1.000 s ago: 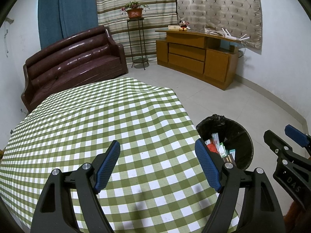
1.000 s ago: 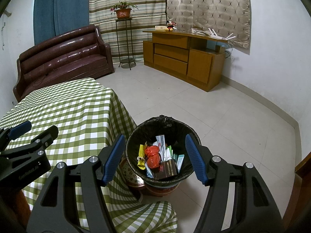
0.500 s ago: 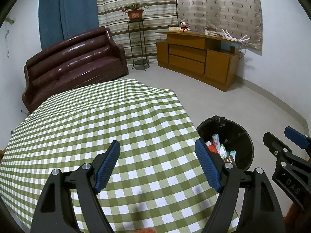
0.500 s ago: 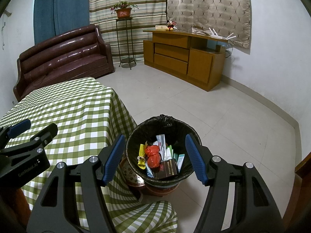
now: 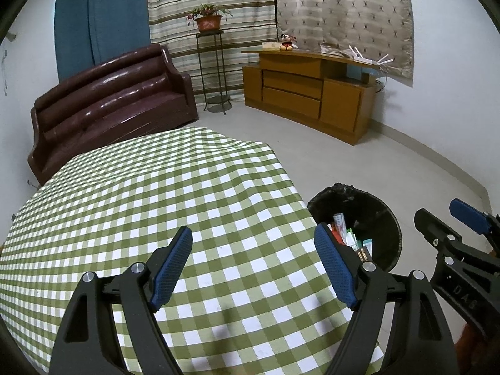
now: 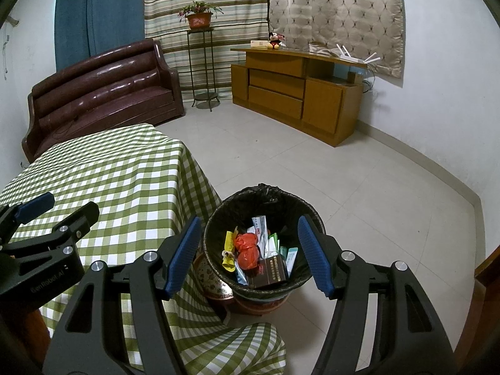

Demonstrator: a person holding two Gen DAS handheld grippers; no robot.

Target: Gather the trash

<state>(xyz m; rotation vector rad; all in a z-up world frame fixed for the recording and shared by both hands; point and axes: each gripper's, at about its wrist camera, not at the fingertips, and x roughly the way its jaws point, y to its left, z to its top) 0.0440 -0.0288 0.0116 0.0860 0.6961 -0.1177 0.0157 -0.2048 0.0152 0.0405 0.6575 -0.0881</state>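
Now | left gripper (image 5: 253,247) wide, empty, over checked table (image 5: 156,193) | right gripper (image 6: 248,237) wide, empty, above trash bin (image 6: 265,197)

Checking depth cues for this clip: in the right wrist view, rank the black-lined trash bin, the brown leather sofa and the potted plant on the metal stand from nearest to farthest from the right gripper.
1. Black-lined trash bin, just beyond the right gripper.
2. Brown leather sofa, far left.
3. Potted plant, by the curtains.
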